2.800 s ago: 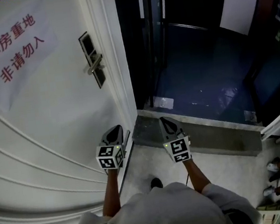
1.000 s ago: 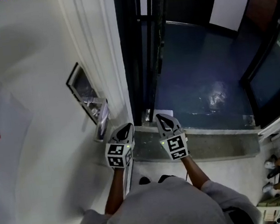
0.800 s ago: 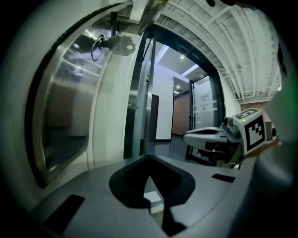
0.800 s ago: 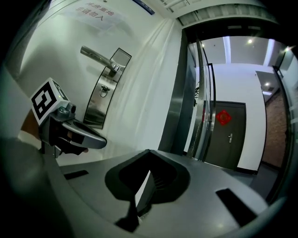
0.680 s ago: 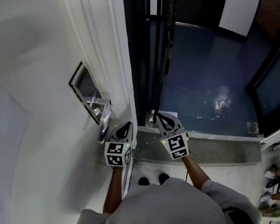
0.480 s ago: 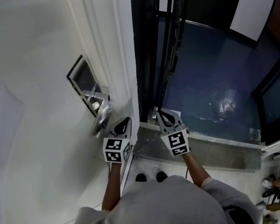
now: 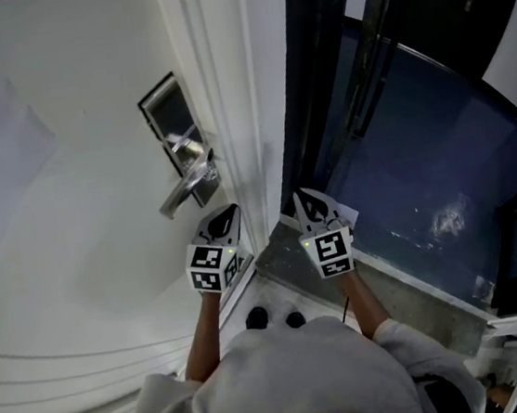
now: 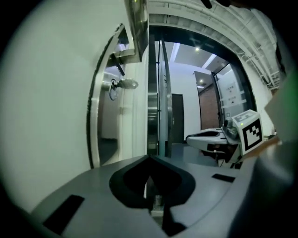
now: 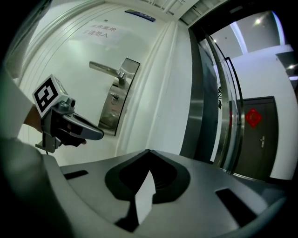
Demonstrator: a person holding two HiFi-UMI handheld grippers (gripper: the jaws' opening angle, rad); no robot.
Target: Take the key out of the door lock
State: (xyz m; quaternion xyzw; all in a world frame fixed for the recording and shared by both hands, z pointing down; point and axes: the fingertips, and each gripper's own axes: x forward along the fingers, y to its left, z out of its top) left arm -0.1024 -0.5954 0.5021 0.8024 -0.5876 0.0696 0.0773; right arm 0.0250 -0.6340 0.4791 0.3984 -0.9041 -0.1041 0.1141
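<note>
Key (image 9: 113,98): small, seated in lock plate (image 9: 111,116) under lever handle (image 9: 104,69), near the free edge of white door (image 7: 101,220). Left tongs (image 7: 225,216): closed, empty, below the handle, not touching it. Right tongs (image 7: 309,202): closed, empty, just past the door edge, over grey threshold (image 7: 279,256).

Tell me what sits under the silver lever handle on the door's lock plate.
A small silver key juts out of the steel lock plate just below the silver lever handle. Its blade is hidden inside the lock.

Glossy dark blue floor (image 7: 420,153) lies beyond a grey threshold (image 7: 409,290)
</note>
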